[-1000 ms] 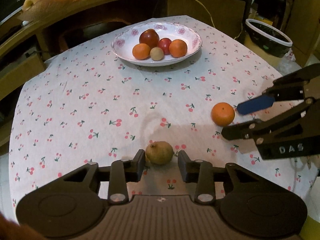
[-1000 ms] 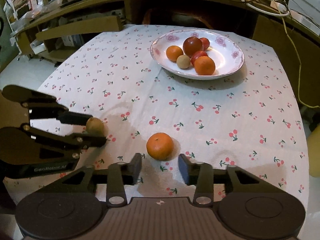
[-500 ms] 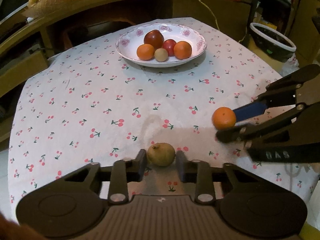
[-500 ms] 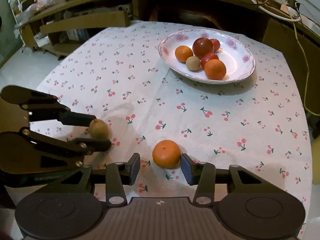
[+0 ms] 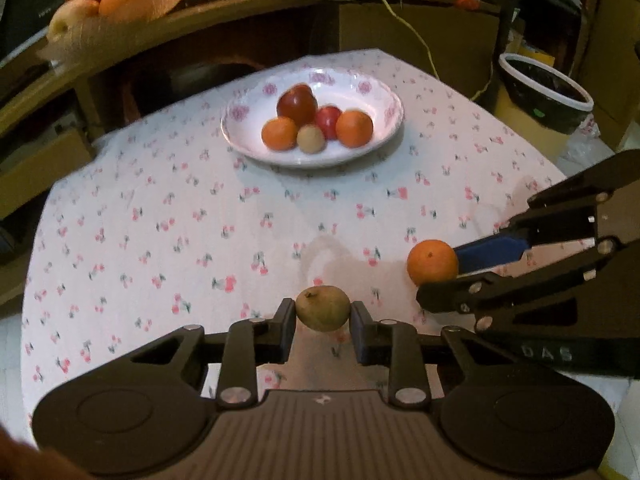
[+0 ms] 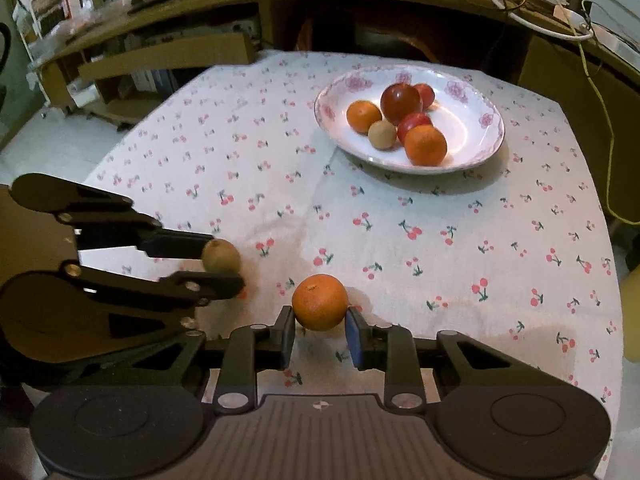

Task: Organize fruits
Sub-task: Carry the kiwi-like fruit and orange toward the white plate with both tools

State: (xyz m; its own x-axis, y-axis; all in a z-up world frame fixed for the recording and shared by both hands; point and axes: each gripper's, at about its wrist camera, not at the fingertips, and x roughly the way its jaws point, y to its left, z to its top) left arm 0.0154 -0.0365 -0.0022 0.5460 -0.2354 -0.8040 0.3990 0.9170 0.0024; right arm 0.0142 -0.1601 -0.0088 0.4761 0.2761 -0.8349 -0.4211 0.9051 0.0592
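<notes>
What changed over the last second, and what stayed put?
Both grippers closed on fruit: the left gripper now clamps the brownish-green fruit, and the right gripper has just been closing and grips the orange. The plate and its fruits are unchanged.

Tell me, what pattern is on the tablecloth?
Small red cherries with green stems on white tablecloth, clearest in the right wrist view.

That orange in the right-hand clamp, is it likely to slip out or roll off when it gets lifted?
The orange is round, so it would probably roll on the tablecloth if released. The right gripper, whose jaws have just been closing, touches it only at two sides, so it might pivot or slip. Its dimpled skin probably helps the hold.
</notes>
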